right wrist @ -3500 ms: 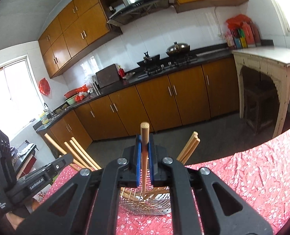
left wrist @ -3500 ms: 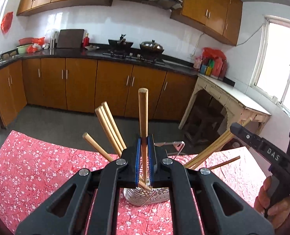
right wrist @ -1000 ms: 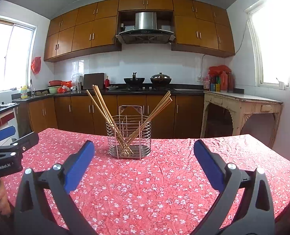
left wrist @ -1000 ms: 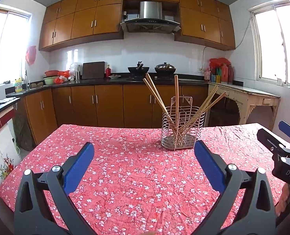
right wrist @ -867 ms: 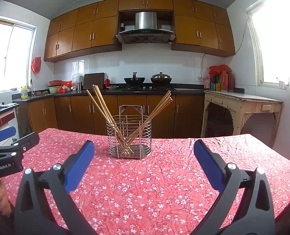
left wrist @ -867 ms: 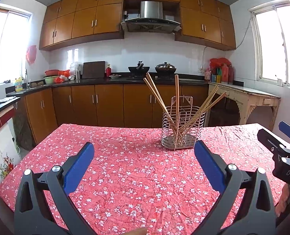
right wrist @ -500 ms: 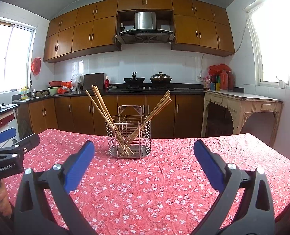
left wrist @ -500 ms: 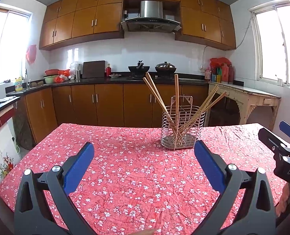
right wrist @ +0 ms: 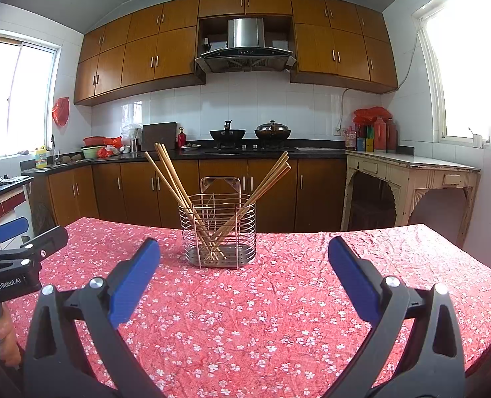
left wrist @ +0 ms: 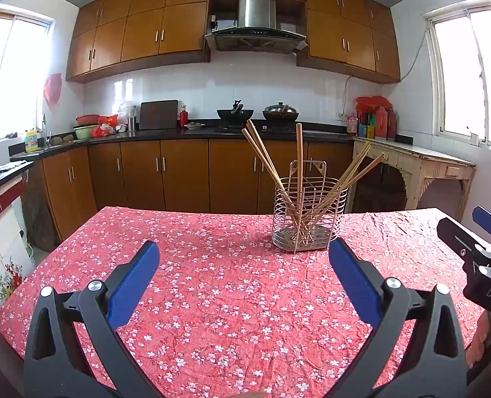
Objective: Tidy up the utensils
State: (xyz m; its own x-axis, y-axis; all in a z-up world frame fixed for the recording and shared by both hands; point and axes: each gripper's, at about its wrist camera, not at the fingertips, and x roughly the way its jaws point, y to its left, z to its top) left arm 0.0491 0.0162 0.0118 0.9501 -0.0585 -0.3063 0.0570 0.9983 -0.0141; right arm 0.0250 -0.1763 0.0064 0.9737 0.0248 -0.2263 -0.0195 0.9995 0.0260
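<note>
Worktop (left wrist: 212, 298): covered by a red floral cloth.
Basket (left wrist: 310, 220): wire, upright on the worktop.
Chopsticks (left wrist: 299, 172): in the basket, fanned outward.
Left gripper (left wrist: 243, 273): near the basket, spread wide, holding nothing.
Right gripper (right wrist: 243, 273): near the basket, spread wide, holding nothing.

Table (left wrist: 79, 252) w/ red floral cloth (left wrist: 232, 298); wire basket (left wrist: 308, 219) stands directly on cloth, far-centre, chopsticks (left wrist: 299, 172) upright or leaning inside.
</note>
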